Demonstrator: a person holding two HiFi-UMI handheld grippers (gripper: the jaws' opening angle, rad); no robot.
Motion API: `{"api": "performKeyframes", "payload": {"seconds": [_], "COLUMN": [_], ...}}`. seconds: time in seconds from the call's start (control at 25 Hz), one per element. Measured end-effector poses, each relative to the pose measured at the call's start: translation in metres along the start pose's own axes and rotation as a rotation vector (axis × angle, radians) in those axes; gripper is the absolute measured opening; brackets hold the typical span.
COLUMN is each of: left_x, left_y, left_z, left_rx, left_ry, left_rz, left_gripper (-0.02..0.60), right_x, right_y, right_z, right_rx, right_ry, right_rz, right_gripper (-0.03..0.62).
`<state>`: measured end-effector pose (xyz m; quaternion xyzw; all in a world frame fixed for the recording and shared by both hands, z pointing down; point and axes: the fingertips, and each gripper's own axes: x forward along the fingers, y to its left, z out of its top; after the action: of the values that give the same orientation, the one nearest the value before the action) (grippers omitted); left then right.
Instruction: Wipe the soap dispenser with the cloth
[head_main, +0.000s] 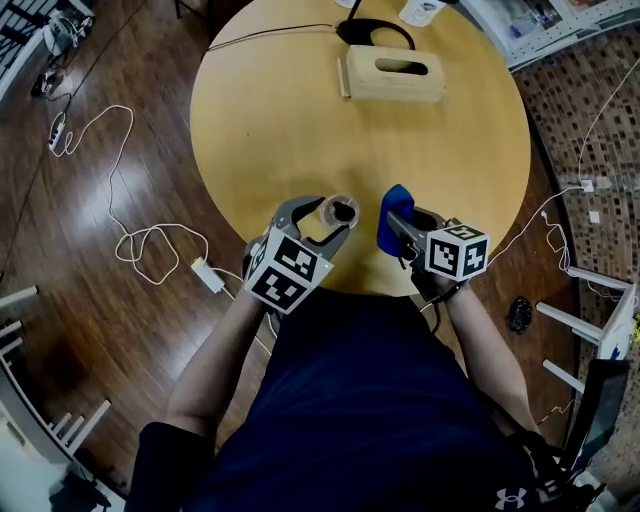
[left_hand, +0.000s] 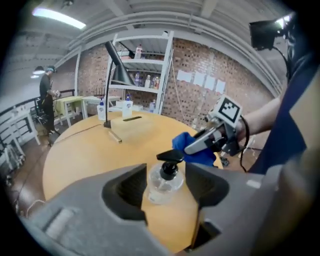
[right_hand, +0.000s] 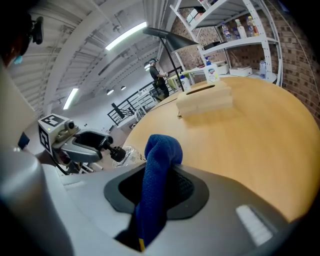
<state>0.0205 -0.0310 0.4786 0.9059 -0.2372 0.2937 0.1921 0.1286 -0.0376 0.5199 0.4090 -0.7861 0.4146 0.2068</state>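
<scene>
Forearms tucked in close, both tools tilt down over the table's (head_main: 300, 120) near edge. The left tool (head_main: 322, 220) clamps the dispenser (left_hand: 165, 180); the right tool (head_main: 400, 228) pinches the cloth (right_hand: 159, 170) just beside it.

Head view steeply down; gripper views low across shared table (head_main: 300, 120).

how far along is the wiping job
Done: the cloth is clamped in the right claw, and the dispenser is gripped in the left claw. In hand: the two are held side by side, not touching. Left: the wiping itself; no contact shows yet.
</scene>
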Motion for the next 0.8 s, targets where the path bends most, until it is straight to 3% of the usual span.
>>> {"api": "performKeyframes", "payload": {"seconds": [0.12,0.24,0.36,0.44,0.64,0.8], "left_x": [0.018,0.030,0.035,0.035,0.038,0.028], "left_y": [-0.002,0.000,0.007,0.012,0.008,0.021], "left_z": [-0.011,-0.017,-0.015,-0.012,0.004,0.005], "left_rx": [-0.066,-0.035,-0.017,-0.059,-0.243,-0.525], "left_ry": [0.020,0.020,0.009,-0.005,-0.054,-0.228], "left_rz": [0.046,0.146,0.211,0.239,0.287,0.312], "left_gripper": [0.219,0.138,0.137,0.137,0.133,0.133], "right_x": [-0.006,-0.013,-0.021,-0.025,-0.049,-0.058], "right_y": [0.002,0.001,-0.006,-0.012,-0.033,-0.044], "right_z": [-0.003,-0.009,-0.014,-0.021,-0.037,-0.035], "right_rx": [-0.004,-0.008,-0.010,-0.005,0.009,0.004], "right_ry": [-0.027,-0.039,-0.048,-0.043,-0.018,-0.037], "right_rz": [0.021,0.039,0.043,0.053,0.076,0.098], "right_gripper": [0.094,0.094,0.094,0.094,0.094,0.094]}}
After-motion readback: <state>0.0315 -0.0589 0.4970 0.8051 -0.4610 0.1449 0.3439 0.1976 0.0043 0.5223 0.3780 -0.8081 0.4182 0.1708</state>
